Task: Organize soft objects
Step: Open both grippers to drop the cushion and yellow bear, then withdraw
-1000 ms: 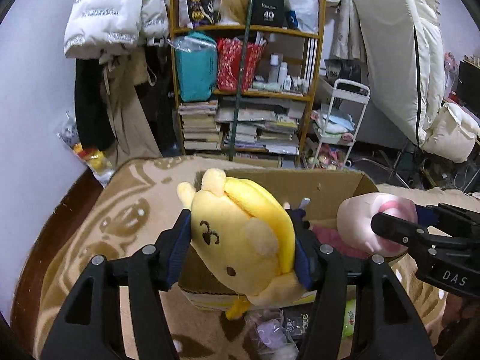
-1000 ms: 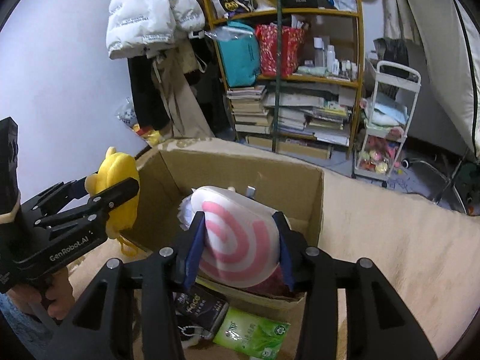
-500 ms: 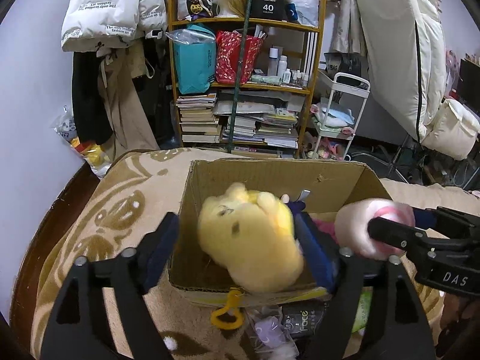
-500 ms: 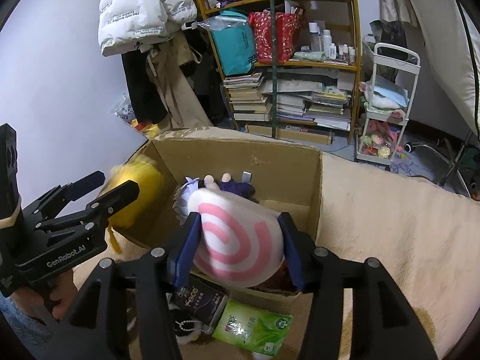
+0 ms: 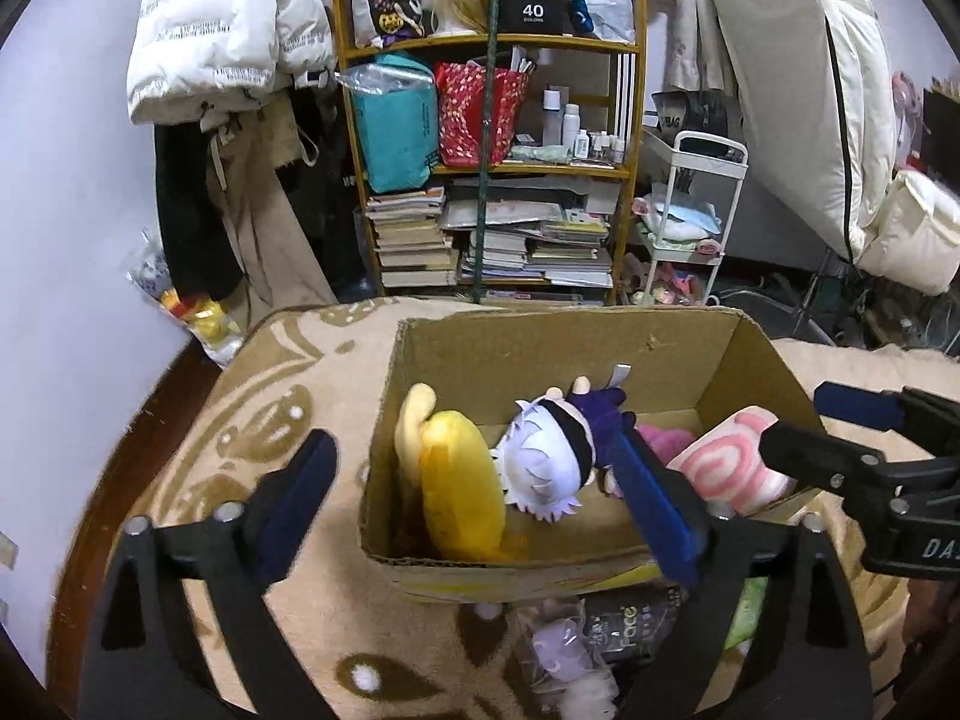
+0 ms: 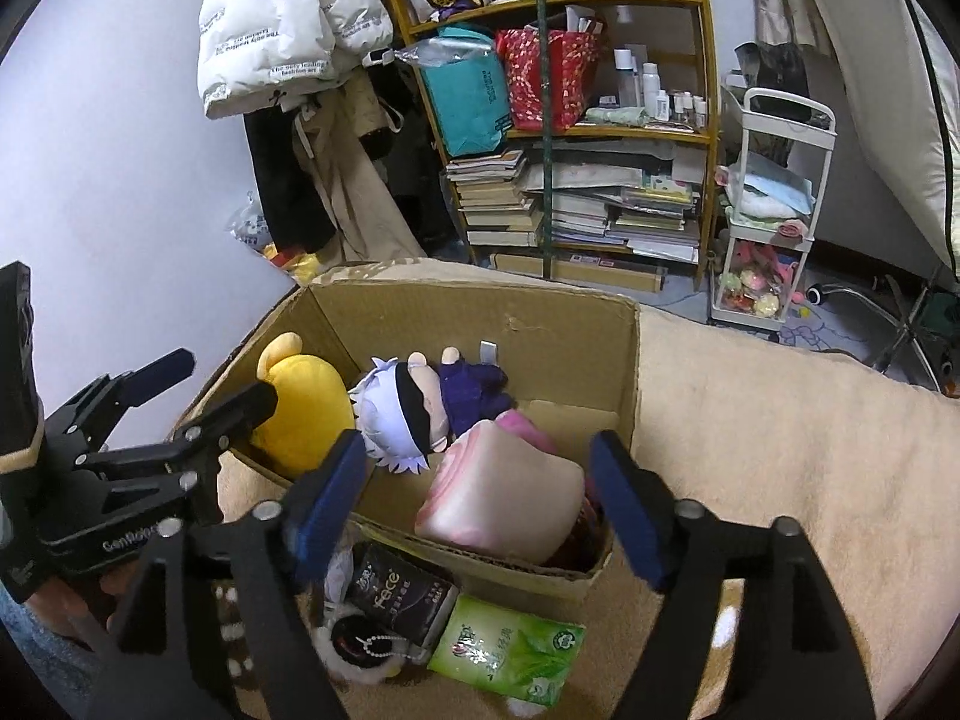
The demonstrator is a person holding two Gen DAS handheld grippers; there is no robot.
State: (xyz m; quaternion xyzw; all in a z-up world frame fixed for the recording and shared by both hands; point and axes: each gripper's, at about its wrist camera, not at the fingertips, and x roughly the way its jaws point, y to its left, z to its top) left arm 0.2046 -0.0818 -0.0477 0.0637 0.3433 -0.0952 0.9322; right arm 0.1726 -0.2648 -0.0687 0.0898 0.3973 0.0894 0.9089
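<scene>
Setting: cluttered bedroom, bookshelf [image 5: 492, 168] at the back, beige patterned blanket [image 5: 198, 438] underneath as working surface.
Container: cardboard box [image 5: 564, 354] resting on blanket, flaps open.
Yellow plush [image 5: 459, 498]: inside box, leaning against left wall, clear of both blue pads.
Pink swirl cushion [image 6: 510, 492]: inside box at near right corner, lying between right pads, not pressed.
Doll [image 6: 408, 414]: white-haired, dark-clothed, lying between the two toys.
Left gripper [image 5: 480, 504]: jaws opening, spread wide, nothing gripped.
Right gripper [image 6: 480, 498]: jaws opening, cushion freed but between them.
Step in hand: release into box; likely best finished by opening fully, then lifting straight up to avoid snagging fabric or box rim.
Remaining: tissue packs [image 6: 510, 648] and small plush [image 5: 558, 654] outside, just in front of box.
</scene>
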